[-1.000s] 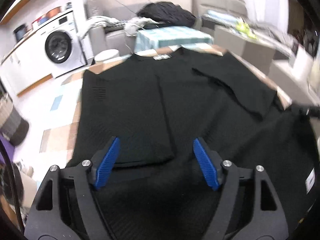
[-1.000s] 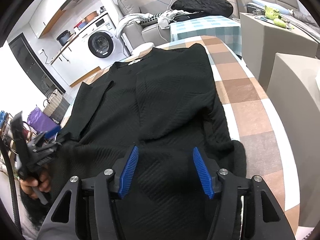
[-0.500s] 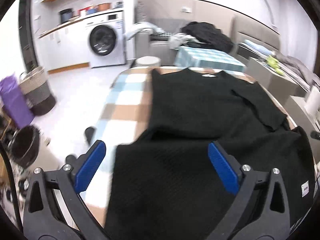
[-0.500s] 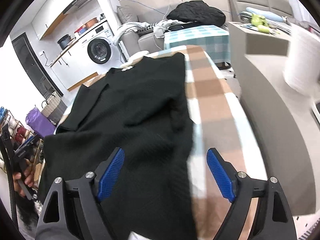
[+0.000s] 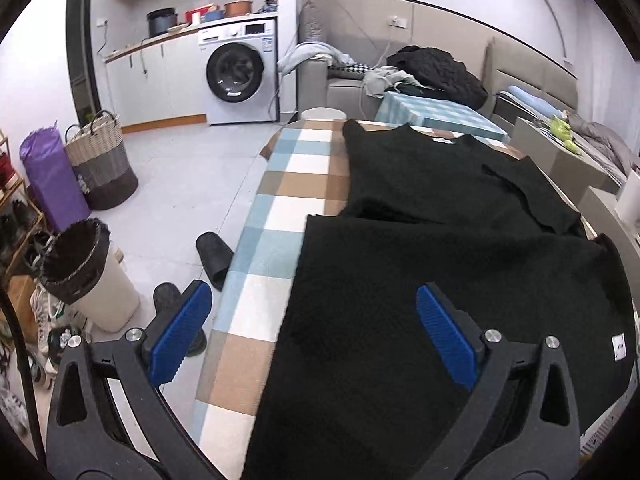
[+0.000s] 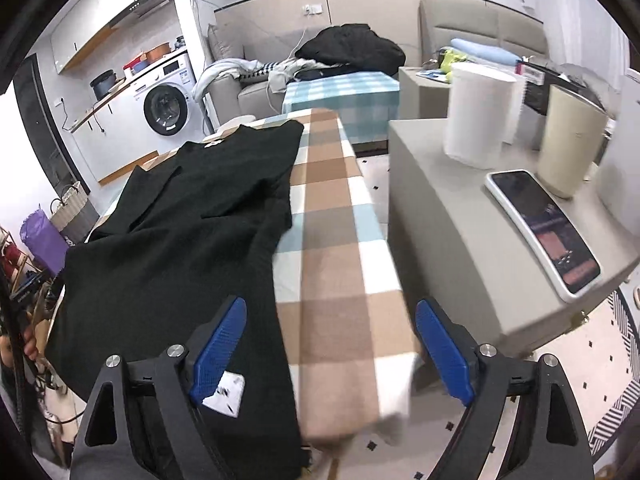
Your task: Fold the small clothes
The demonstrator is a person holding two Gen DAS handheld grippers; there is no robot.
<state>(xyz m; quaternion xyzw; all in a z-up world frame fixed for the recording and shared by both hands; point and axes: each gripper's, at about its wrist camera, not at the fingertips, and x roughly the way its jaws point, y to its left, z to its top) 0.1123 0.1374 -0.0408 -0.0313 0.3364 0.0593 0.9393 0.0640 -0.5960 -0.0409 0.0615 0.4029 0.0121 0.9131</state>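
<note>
Nearest in the left wrist view, the left gripper (image 5: 314,330) is hanging w/ its blue pads spread wide, nothing between them; the left pad is out over the floor, the right pad over cloth. The black garment (image 5: 440,280) is lying on the checked table (image 5: 280,216), its near part folded over onto the rest, w/ a white tag (image 5: 618,347) showing at the right edge. Left of the table a black slipper (image 5: 214,258) and a lined bin (image 5: 86,276) are standing on the floor; further back a woven basket (image 5: 102,168) and a purple bag (image 5: 50,176). At the far wall a washing machine (image 5: 240,72) is sitting under a counter.

In the right wrist view, the right gripper (image 6: 334,356) is also gaping wide and gripping nothing, straddling the garment's (image 6: 192,224) right edge and the bare checks of the table (image 6: 336,240). A white label (image 6: 225,394) is lying just by the left pad. To the right, on a grey cabinet (image 6: 452,240), a phone (image 6: 546,232) is lying flat; behind it a white roll (image 6: 478,116) and a cream cylinder (image 6: 570,140) are standing. Farther off, a sofa (image 6: 256,92) w/ a heap of dark clothes (image 6: 352,50).
</note>
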